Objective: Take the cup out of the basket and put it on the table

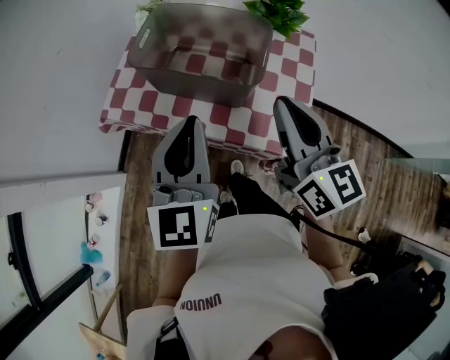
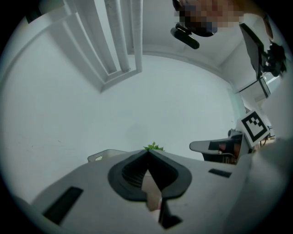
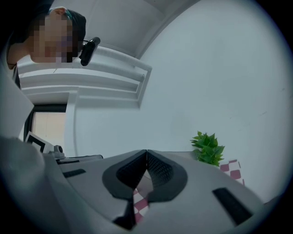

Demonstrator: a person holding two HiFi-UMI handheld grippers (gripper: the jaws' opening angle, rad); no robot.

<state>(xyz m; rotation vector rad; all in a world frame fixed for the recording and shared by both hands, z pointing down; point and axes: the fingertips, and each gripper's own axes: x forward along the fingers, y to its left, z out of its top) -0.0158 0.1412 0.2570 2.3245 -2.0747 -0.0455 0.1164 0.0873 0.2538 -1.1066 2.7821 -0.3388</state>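
Note:
A translucent grey basket (image 1: pixel 200 53) stands on the table's red-and-white checked cloth (image 1: pixel 232 116); I cannot make out a cup inside it. Both grippers hang over the near edge of the table, short of the basket. My left gripper (image 1: pixel 188 121) is shut with nothing between its jaws, which meet at the tip (image 2: pixel 147 153). My right gripper (image 1: pixel 281 102) is likewise shut and empty (image 3: pixel 146 152). The basket's rim (image 2: pixel 103 155) peeks over the left gripper's body. In the left gripper view the right gripper (image 2: pixel 215 146) shows at the right.
A green plant (image 1: pixel 281 14) (image 3: pixel 208 148) stands at the table's far right corner, beside the basket. White walls run behind and to the left. Below me is wooden floor (image 1: pixel 380 176), a dark bag (image 1: pixel 390 295) at lower right and a shelf with small items (image 1: pixel 95 232) at left.

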